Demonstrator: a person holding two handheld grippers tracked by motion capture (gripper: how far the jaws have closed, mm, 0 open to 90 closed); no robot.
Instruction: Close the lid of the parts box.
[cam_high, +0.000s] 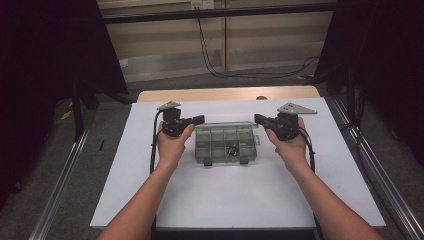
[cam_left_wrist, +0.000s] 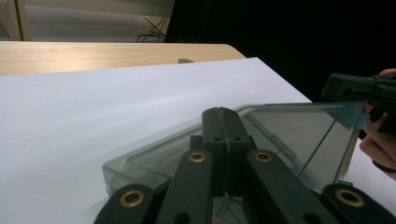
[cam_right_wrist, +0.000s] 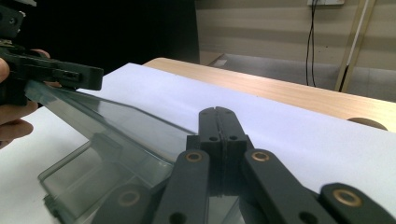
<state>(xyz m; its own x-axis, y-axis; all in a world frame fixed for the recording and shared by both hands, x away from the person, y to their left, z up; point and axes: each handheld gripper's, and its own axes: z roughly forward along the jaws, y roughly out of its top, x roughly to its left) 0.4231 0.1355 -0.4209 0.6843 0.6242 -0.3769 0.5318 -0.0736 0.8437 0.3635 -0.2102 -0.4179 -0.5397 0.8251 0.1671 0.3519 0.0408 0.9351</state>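
A clear plastic compartment box (cam_high: 215, 150) lies in the middle of the white sheet, with a few small dark items (cam_high: 231, 150) in one cell. Its lid (cam_high: 225, 127) stands raised and tilted. My left gripper (cam_high: 199, 119) is shut, its tip at the lid's left end. My right gripper (cam_high: 258, 118) is shut too, at the lid's right end. In the left gripper view my jaws (cam_left_wrist: 223, 112) are pressed together above the box, the lid (cam_left_wrist: 299, 135) rising to the right gripper (cam_left_wrist: 348, 86). In the right gripper view my closed jaws (cam_right_wrist: 218, 112) face the lid (cam_right_wrist: 116, 126) and the left gripper (cam_right_wrist: 70, 77).
A white sheet (cam_high: 250, 200) covers the wooden table (cam_high: 225, 93), which has a round hole (cam_high: 261, 98) near its far edge. Two black latches (cam_high: 206, 161) hang at the box's near side. Metal rails (cam_high: 65, 175) run along both sides and cables (cam_high: 215, 65) lie behind.
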